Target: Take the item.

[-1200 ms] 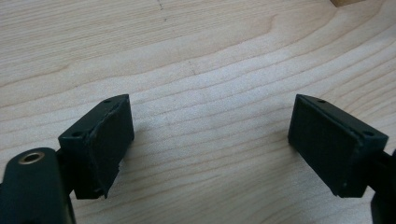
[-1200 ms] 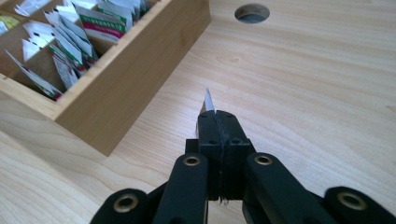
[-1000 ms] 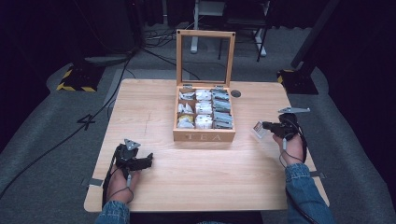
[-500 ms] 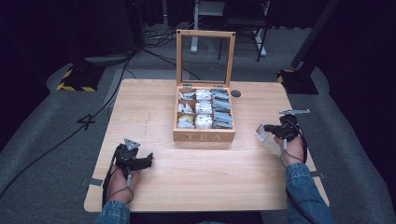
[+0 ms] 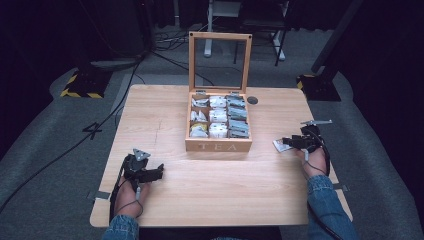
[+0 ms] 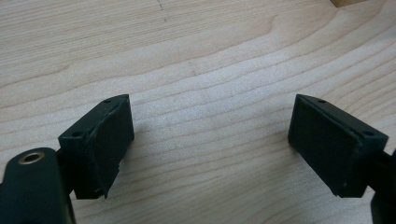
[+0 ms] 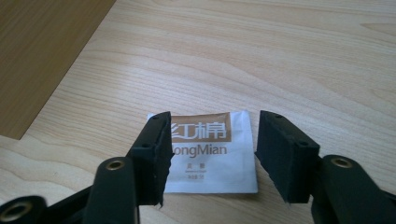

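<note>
My right hand-held gripper (image 7: 210,154) sits lower than it did a second ago, when it hung above the tabletop (image 5: 165,130) with a tea sachet pinched in its tips. Its jaws have just been opening, and the white tea sachet (image 7: 210,154) with its brown printed band now lies flat on the wood between them. Neither pad presses on it: the left jaw stands over the sachet's left edge, the right jaw stands just clear of its right edge, with a gap of bare paper showing between. So this gripper is parted about halfway and grips nothing.

In the high view my right hand-held gripper (image 5: 295,144) is at the right side of the tabletop, with the sachet (image 5: 281,145) in front of its tips, just right of the wooden tea box (image 5: 218,146) and apart from it. The box stands in the middle with its glass-paned lid (image 5: 219,38) upright, its compartments filled with more sachets.

My left hand-held gripper (image 5: 150,174) has not moved. It rests low over the near left part of the tabletop, well apart from the box. In its own view my left hand-held gripper (image 6: 210,149) shows its jaws spread wide, with bare wood grain between them and nothing held.
</note>
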`<state>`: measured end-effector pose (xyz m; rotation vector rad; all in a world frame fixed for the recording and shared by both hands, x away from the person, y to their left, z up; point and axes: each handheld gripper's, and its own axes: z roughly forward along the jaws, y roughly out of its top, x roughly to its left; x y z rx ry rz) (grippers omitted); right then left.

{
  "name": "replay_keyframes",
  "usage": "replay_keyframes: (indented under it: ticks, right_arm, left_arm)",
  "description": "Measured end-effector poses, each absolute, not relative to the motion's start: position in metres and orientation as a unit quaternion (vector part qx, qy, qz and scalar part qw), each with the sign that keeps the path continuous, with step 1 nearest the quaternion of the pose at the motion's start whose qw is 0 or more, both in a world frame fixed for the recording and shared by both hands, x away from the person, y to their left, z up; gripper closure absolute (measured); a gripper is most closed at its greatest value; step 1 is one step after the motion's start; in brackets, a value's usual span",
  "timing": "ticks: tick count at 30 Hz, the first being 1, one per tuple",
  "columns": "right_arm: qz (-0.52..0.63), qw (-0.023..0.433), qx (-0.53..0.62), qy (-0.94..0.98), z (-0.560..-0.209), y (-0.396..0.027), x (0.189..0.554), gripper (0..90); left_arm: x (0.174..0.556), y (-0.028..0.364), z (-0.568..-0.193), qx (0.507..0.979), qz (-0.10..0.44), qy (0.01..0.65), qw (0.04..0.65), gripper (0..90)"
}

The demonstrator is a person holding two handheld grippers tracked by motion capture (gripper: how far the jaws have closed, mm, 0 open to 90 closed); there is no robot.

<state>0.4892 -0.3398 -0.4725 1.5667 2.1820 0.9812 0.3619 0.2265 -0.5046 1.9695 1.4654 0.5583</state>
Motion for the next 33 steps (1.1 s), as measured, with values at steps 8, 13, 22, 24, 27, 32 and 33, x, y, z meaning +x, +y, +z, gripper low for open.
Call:
replay_keyframes:
  ticks: [8, 13, 22, 24, 27, 32, 33]
  right_arm:
    - [0.353, 0.144, 0.533, 0.755, -0.468, -0.340, 0.485, 41.1]
    - [0.373, 0.146, 0.517, 0.757, -0.455, -0.335, 0.477, 41.2]
    - [0.391, 0.147, 0.478, 0.773, -0.430, -0.328, 0.455, 41.2]
    - [0.400, 0.143, 0.468, 0.775, -0.426, -0.327, 0.448, 41.2]
    - [0.403, 0.144, 0.452, 0.782, -0.422, -0.325, 0.439, 41.2]
    - [0.421, 0.140, 0.424, 0.790, -0.413, -0.317, 0.422, 41.2]
    - [0.421, 0.141, 0.418, 0.793, -0.412, -0.315, 0.419, 41.1]
  left_arm:
    - [0.362, 0.227, -0.505, 0.745, 0.212, 0.554, 0.307, 14.7]
    - [0.362, 0.227, -0.505, 0.745, 0.212, 0.554, 0.307, 14.7]
    - [0.361, 0.226, -0.505, 0.744, 0.211, 0.555, 0.307, 14.7]
    - [0.361, 0.226, -0.505, 0.743, 0.210, 0.556, 0.308, 14.7]
    - [0.361, 0.226, -0.505, 0.743, 0.210, 0.556, 0.308, 14.7]
    - [0.361, 0.226, -0.505, 0.744, 0.211, 0.555, 0.307, 14.6]
    - [0.361, 0.226, -0.505, 0.744, 0.211, 0.554, 0.307, 14.6]
